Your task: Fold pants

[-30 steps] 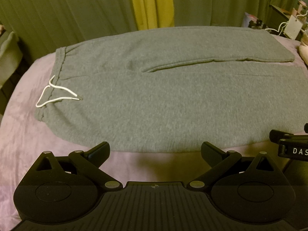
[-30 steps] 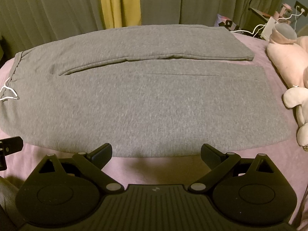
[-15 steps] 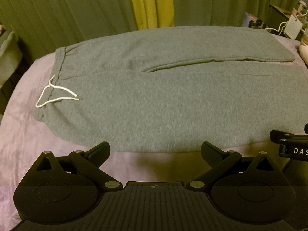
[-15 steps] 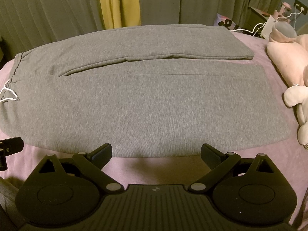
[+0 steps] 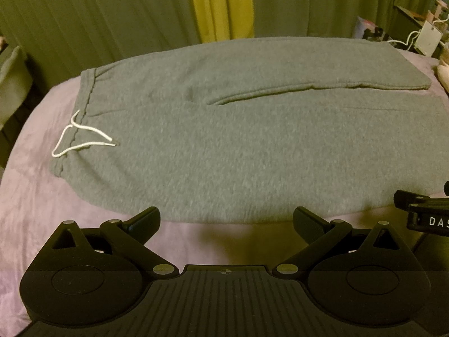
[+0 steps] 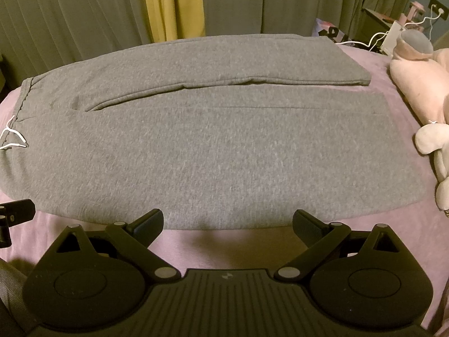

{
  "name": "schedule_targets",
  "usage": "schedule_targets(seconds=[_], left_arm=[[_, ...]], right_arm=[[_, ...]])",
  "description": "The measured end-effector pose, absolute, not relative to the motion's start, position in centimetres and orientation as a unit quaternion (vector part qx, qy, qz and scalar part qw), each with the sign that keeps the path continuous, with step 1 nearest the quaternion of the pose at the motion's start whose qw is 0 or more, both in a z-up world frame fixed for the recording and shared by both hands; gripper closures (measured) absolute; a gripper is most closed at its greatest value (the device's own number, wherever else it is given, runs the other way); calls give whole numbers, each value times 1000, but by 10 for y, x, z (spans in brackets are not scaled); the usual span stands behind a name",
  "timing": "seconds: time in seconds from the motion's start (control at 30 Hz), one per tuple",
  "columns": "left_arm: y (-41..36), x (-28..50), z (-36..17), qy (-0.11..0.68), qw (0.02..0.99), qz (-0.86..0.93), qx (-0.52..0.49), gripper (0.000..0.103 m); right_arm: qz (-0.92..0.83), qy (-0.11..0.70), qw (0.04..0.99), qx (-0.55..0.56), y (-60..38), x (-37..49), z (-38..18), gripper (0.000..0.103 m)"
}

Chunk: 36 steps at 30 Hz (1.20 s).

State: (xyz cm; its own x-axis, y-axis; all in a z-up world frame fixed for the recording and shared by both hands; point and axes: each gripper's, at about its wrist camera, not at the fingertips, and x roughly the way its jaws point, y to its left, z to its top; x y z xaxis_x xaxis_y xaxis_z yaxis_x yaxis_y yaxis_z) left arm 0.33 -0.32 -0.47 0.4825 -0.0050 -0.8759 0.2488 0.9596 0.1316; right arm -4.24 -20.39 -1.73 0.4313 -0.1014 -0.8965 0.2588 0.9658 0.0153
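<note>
Grey sweatpants (image 5: 238, 140) (image 6: 213, 146) lie flat across a pink-covered bed (image 5: 36, 196) (image 6: 393, 241), waistband to the left, legs running right, one leg behind the other. A white drawstring (image 5: 81, 137) (image 6: 12, 139) lies on the waistband. My left gripper (image 5: 226, 220) hovers open just in front of the near edge of the pants, close to the waist end, nothing between its fingers. My right gripper (image 6: 227, 221) is open too, at the near edge of the front leg, holding nothing.
Pink plush toys (image 6: 421, 84) lie on the bed past the leg cuffs at the right. Green and yellow curtains (image 5: 219, 2) hang behind the bed. A nightstand with white cables (image 6: 393, 33) stands at the back right. The other gripper's edge (image 5: 426, 213) (image 6: 14, 213) shows in each view.
The right wrist view has shifted slightly to the left across the pants. The left gripper has barely moved; both stay open.
</note>
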Motion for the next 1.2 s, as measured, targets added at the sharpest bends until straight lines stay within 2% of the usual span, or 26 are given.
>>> schedule_targets(seconds=[1.2], left_arm=[[-6,6,-7,508,849,-74,124,0]], right_arm=[[-100,520,843,93,-207,-43,-21,4]])
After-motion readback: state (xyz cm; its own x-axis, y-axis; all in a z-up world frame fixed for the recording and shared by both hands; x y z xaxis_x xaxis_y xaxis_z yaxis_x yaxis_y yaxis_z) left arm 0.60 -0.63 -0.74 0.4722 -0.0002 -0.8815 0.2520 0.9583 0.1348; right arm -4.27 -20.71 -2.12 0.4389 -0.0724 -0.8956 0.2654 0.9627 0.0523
